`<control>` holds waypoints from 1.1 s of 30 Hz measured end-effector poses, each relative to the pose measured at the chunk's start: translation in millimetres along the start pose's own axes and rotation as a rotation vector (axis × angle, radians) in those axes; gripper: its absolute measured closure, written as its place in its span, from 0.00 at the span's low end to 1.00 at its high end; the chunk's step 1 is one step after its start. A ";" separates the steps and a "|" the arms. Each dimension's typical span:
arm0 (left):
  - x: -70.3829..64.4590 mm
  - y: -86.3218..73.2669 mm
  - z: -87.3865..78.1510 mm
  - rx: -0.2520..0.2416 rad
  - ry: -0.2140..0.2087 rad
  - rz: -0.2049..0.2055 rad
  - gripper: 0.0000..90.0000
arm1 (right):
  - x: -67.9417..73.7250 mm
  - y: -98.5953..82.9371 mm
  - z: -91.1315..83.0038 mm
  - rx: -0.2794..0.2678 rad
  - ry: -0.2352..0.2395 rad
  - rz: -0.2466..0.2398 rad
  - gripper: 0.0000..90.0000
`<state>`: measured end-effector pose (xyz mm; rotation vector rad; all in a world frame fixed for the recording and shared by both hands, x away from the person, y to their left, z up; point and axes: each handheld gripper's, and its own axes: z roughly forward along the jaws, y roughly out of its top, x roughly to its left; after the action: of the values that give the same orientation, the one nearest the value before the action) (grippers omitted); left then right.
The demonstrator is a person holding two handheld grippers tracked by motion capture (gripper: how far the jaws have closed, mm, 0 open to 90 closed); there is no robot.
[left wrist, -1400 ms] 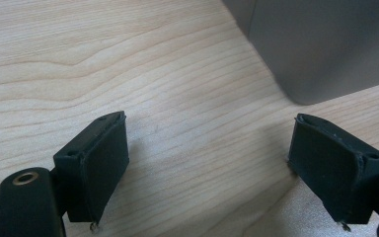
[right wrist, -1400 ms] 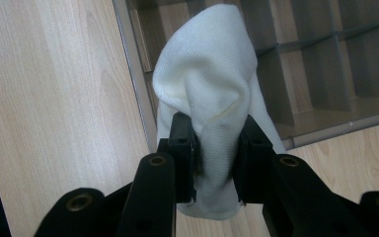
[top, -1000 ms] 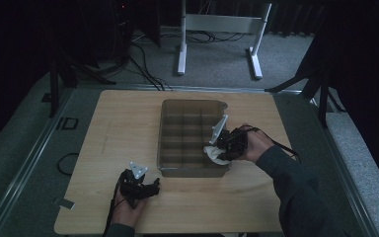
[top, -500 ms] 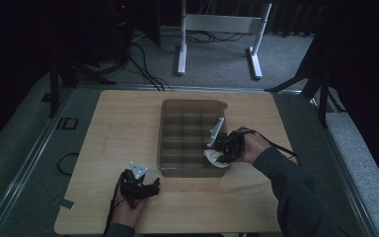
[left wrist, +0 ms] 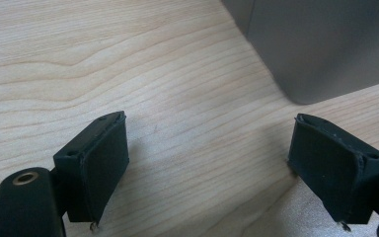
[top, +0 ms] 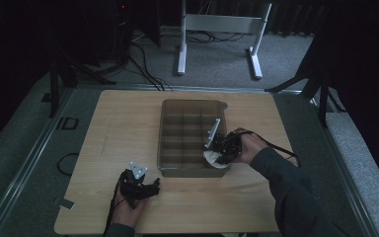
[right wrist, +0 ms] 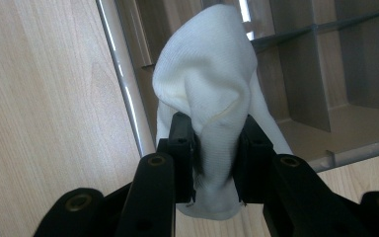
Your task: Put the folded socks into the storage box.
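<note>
Not much has shifted over the last second: the right gripper (top: 220, 150) has crept a bit toward the near right corner of the divided bin (top: 193, 138), and the left gripper (top: 139, 185) hasn't budged from its spot on the table (top: 123, 123).

The right gripper is clamped on a white cloth (right wrist: 212, 98), looks like a sock or a knit rag, hard to call from here. In the right gripper view the jaws pinch the cloth's lower part from both sides, and the rest bunches up past the tips, over the bin's rim and its near compartments. From the high view the cloth (top: 211, 159) sits right at the bin's near right corner, just under the gripper.

The bin is a grey tray split into a grid of compartments. The ones I can see look bare, though the high view is pretty dim.

The left gripper (left wrist: 227, 163) has its jaws spread wide with nothing between them, just wood grain. The bin's grey outer wall (left wrist: 321, 44) is close ahead of it.
</note>
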<state>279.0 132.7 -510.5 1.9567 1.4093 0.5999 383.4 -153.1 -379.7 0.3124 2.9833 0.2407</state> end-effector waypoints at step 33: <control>-0.3 0.0 -0.2 0.002 -0.003 0.005 0.17 | -2.3 17.2 43.7 0.152 0.060 0.020 0.82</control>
<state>278.7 132.5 -510.4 1.9625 1.4044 0.5975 395.3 -130.7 -419.3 0.3572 3.0656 0.0261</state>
